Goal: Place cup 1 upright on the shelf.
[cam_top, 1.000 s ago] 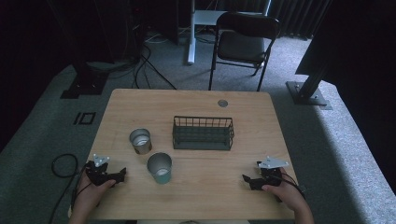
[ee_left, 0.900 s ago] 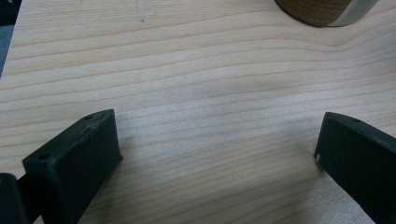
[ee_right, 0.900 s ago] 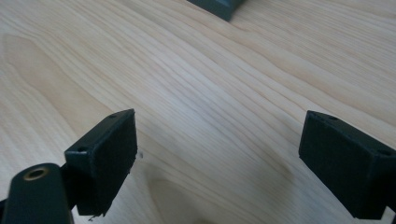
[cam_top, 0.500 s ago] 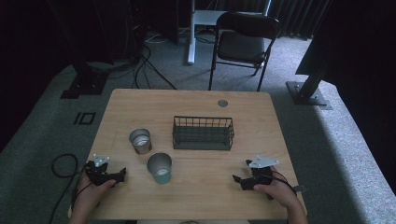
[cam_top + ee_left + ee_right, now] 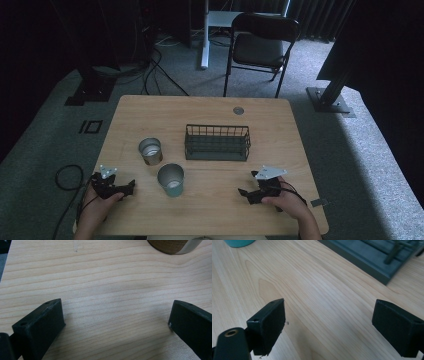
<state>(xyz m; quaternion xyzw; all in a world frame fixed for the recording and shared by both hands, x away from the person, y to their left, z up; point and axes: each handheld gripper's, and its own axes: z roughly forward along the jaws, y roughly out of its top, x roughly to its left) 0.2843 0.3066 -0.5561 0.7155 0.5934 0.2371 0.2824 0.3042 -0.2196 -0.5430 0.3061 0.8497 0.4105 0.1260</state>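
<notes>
The teal cup (image 5: pixel 171 179) stands upright and open-mouthed on the wooden table (image 5: pixel 210 120), just in front of and left of the wire basket (image 5: pixel 217 143) (a dark, empty rack). The steel cup (image 5: pixel 150 151), also upright, stands just left of the basket, near the teal one but not touching it, a little farther back.

Pale matt wood table (image 5: pixel 210 210), shiny metal cups (image 5: pixel 150 150), matt blk wire basket (image 5: pixel 217 142)
</notes>
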